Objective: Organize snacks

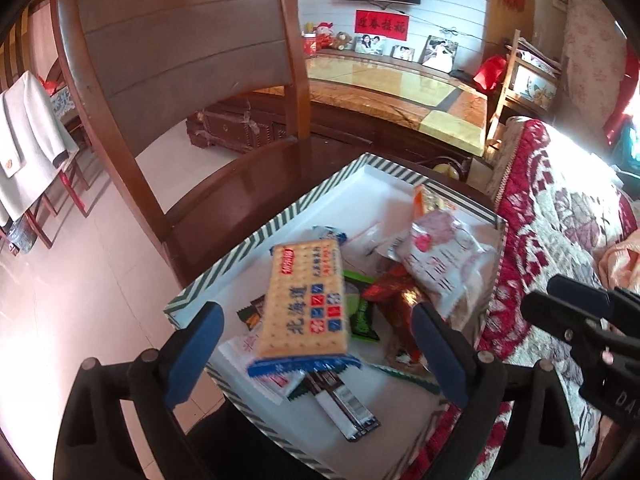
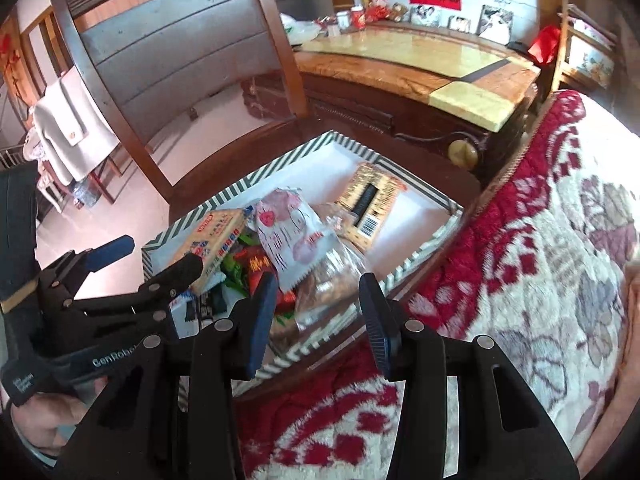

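A white box with a green-striped rim (image 1: 256,236) (image 2: 248,184) sits on a wooden chair seat and holds several snack packs. On top of the heap lies a yellow cracker pack (image 1: 304,300) (image 2: 216,240). My left gripper (image 1: 316,312) (image 2: 154,256) stands wide open above it, its blue pads (image 1: 196,340) clear of both sides of the pack. A pink-and-white bag (image 1: 436,256) (image 2: 288,232), a red wrapper (image 1: 396,292), a gold pack (image 2: 372,200) and a clear bread bag (image 2: 332,280) fill the rest. My right gripper (image 2: 318,284) (image 1: 556,300) hovers at the box's near edge, half open, holding nothing.
The chair back (image 1: 180,52) rises behind the box. A red-and-cream quilt (image 1: 560,232) (image 2: 520,280) lies along the right side. A marble-topped cabinet (image 1: 400,88) stands beyond, and tiled floor (image 1: 80,280) lies to the left. A person's hand (image 2: 44,420) holds the left gripper.
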A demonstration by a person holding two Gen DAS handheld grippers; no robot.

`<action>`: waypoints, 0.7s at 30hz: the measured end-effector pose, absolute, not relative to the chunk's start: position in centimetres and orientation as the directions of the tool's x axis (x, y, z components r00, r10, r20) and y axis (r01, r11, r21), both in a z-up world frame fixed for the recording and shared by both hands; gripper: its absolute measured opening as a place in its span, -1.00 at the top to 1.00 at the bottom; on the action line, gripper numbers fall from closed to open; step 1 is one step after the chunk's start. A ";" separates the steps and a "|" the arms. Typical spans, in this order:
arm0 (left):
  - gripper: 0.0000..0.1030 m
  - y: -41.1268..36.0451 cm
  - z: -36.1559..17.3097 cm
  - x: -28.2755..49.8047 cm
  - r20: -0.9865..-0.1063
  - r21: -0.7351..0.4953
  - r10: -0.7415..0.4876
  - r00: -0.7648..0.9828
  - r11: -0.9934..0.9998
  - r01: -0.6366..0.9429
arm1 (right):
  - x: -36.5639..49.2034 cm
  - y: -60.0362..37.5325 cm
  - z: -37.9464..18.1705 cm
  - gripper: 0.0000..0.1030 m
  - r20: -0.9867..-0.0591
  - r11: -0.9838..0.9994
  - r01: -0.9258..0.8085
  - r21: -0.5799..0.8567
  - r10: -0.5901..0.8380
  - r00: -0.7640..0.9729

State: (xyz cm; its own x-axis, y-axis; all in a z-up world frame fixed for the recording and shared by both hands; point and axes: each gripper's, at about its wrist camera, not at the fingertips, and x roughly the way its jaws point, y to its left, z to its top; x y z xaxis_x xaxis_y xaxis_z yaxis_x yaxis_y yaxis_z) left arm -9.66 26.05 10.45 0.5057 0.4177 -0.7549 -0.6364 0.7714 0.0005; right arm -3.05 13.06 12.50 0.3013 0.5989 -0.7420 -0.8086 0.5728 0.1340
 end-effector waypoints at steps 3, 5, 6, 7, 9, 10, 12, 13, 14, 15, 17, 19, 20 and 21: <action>-0.88 25.0 10.7 -10.0 -0.746 0.006 0.424 0.514 0.776 -0.631 | -3.8 11.4 12.3 -0.01 -0.733 0.588 -0.799 0.129 0.599 0.322; -0.88 24.2 11.0 -10.1 -0.738 0.009 0.425 0.525 0.784 -0.621 | -4.3 10.2 12.2 -0.02 -0.724 0.595 -0.793 0.131 0.604 0.333; -0.88 23.8 11.1 -10.2 -0.734 0.014 0.426 0.530 0.789 -0.615 | -4.5 9.6 12.1 -0.02 -0.721 0.599 -0.789 0.136 0.606 0.336; -0.88 23.4 11.2 -10.3 -0.729 0.022 0.429 0.534 0.793 -0.609 | -4.6 8.9 11.9 -0.02 -0.722 0.605 -0.784 0.142 0.605 0.336; -0.88 22.4 11.6 -10.5 -0.714 0.038 0.439 0.546 0.803 -0.595 | -4.7 8.1 11.7 -0.02 -0.726 0.615 -0.775 0.148 0.600 0.337; -0.88 22.0 11.7 -10.6 -0.707 0.041 0.438 0.555 0.809 -0.586 | -4.8 7.6 11.6 -0.02 -0.725 0.618 -0.772 0.149 0.599 0.340; -0.90 21.2 12.0 -10.7 -0.699 0.049 0.438 0.565 0.818 -0.573 | -5.1 6.8 11.4 -0.02 -0.725 0.625 -0.766 0.149 0.596 0.346; -0.92 20.8 12.0 -10.7 -0.698 0.054 0.436 0.568 0.823 -0.566 | -5.1 6.4 11.3 -0.02 -0.725 0.629 -0.763 0.150 0.594 0.348; -0.93 20.5 12.1 -10.7 -0.700 0.056 0.432 0.569 0.828 -0.558 | -5.2 6.0 11.3 -0.02 -0.726 0.632 -0.760 0.152 0.593 0.348; -0.93 20.2 12.1 -10.7 -0.702 0.058 0.426 0.570 0.833 -0.550 | -5.2 5.5 11.2 -0.02 -0.726 0.636 -0.756 0.153 0.592 0.351; -0.93 19.6 12.2 -10.7 -0.700 0.073 0.432 0.568 0.835 -0.545 | -5.3 4.8 11.1 -0.02 -0.727 0.642 -0.751 0.155 0.589 0.353; -0.93 18.9 12.3 -10.7 -0.694 0.100 0.448 0.564 0.836 -0.540 | -5.2 4.1 11.0 -0.02 -0.730 0.647 -0.746 0.160 0.586 0.352; -0.93 18.6 12.4 -10.7 -0.691 0.107 0.449 0.567 0.839 -0.533 | -5.2 3.8 11.0 -0.02 -0.732 0.648 -0.745 0.160 0.584 0.351; -0.93 18.3 12.6 -10.8 -0.689 0.107 0.447 0.571 0.841 -0.530 | -5.3 3.6 10.9 -0.02 -0.734 0.650 -0.743 0.158 0.581 0.352</action>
State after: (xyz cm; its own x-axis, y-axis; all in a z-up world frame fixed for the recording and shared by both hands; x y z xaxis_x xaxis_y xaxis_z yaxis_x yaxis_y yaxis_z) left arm -10.79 18.32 12.55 0.5708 0.4467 -0.6890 -0.5299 0.8413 0.1065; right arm -5.25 3.57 10.90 0.3522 0.5807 -0.7340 -0.7430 0.6504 0.1580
